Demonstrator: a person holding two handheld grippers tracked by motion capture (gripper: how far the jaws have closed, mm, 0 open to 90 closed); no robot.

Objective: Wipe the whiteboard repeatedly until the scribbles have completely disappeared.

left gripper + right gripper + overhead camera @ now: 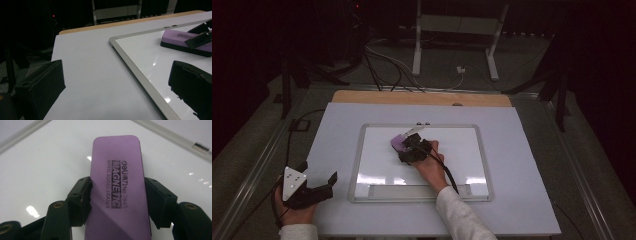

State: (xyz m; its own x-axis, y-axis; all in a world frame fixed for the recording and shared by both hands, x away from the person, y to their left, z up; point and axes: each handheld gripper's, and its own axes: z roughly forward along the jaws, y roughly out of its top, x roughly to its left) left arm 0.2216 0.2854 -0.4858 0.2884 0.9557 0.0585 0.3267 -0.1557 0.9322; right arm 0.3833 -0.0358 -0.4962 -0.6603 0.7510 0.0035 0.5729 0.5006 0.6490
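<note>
A purple magnetic whiteboard eraser [117,182] lies flat on the whiteboard [452,160], in its upper middle part [400,142]. My right gripper [409,145] is shut on the eraser, one jaw pressing each long side, as the right gripper view shows [117,202]. The eraser's black felt base [182,48] rests on the board surface. My left gripper [323,186] is held over the grey mat left of the board, jaws wide apart and empty [112,85].
The whiteboard has a silver frame [135,72] and a pen tray [419,191] along its near edge. It lies on a light grey mat [332,145] over a wooden table [422,98]. Cables and a white stand [457,30] are on the floor beyond.
</note>
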